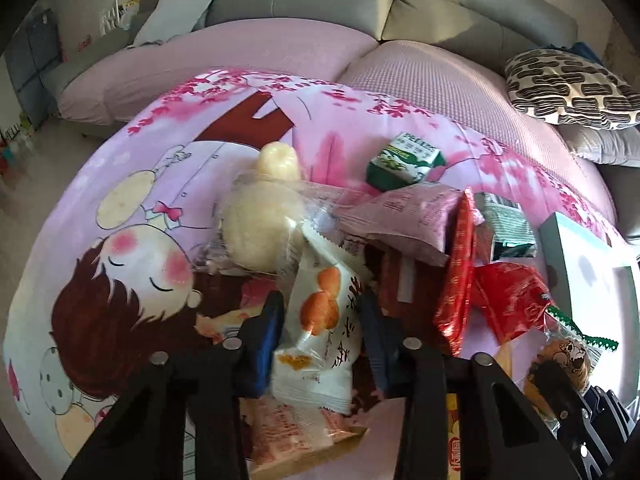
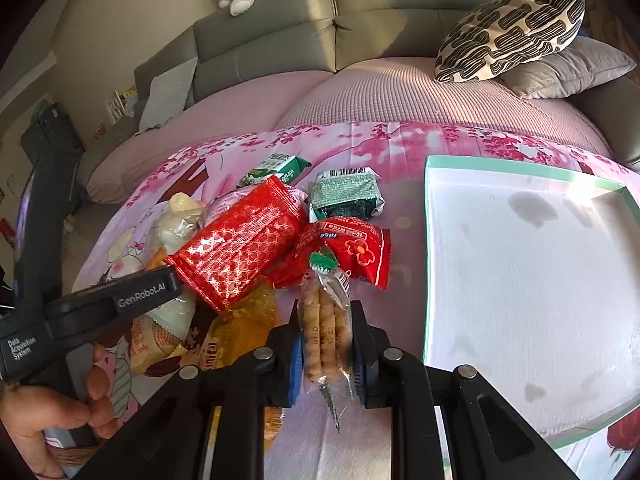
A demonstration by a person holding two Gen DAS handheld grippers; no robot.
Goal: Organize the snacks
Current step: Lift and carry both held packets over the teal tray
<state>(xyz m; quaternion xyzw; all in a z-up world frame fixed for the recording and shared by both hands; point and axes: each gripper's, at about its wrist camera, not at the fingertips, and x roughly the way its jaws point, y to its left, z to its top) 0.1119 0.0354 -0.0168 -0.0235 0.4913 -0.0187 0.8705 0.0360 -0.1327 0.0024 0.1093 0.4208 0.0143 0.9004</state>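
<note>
only the right wrist view shows the whole white tray (image 2: 520, 280) and "genrobot.ai" on the left gripper (image 1: 322, 344), which pinches a white snack packet (image 1: 320, 328). the right gripper (image 2: 326, 354) pinches a clear biscuit-stick pack (image 2: 326, 320) above the pink cloth (image 2: 400, 148), beside the snack pile.

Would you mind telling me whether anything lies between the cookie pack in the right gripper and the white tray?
Nothing visible does. The right gripper holds the cookie pack just left of the tray; only bare cloth lies between them, and the red packet sits farther back.
</note>
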